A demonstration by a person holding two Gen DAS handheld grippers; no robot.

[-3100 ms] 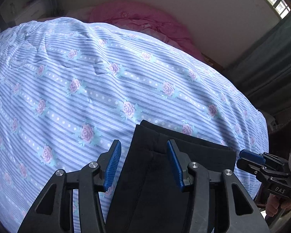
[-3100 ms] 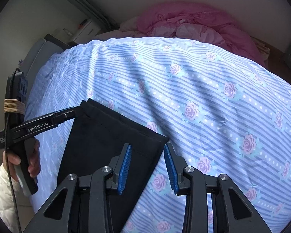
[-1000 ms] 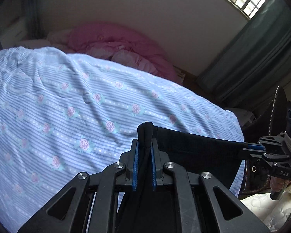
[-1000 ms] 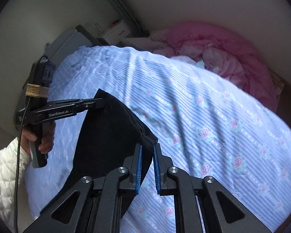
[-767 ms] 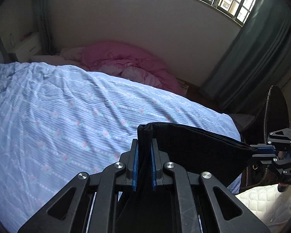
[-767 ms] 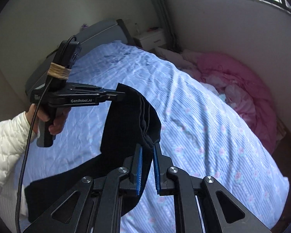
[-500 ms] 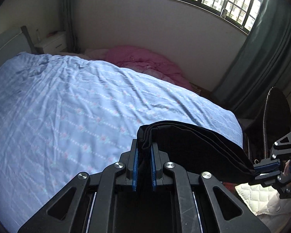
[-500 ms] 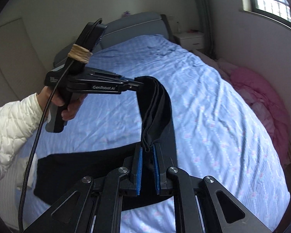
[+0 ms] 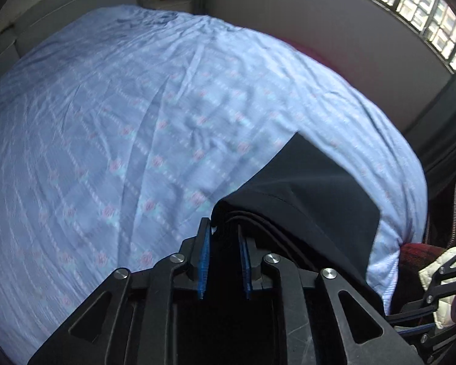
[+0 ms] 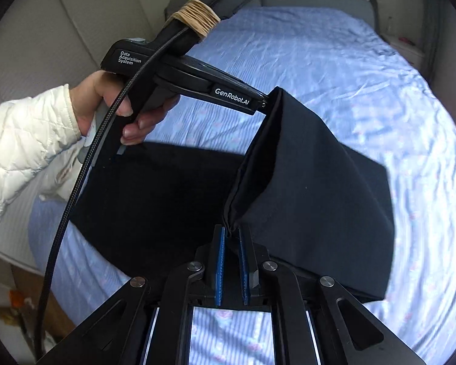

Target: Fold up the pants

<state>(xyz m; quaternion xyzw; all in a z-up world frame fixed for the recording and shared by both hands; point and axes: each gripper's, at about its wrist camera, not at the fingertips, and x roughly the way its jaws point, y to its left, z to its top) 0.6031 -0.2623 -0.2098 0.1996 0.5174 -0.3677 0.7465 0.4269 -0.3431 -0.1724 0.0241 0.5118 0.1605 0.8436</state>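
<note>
While both grippers (image 10: pixel 231 261) pinch them, pants (image 10: pixel 313 182) drape.

Pants (image 10: pixel 313 164) now lifted, doubled over

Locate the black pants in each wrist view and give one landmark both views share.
Left wrist view: the black pants fill the lower right, bunched edge between the left tongs.
Right wrist view: the black pants span the centre, edge pinched in the right tongs.
Shared landmark: the blue floral bedsheet.
</note>
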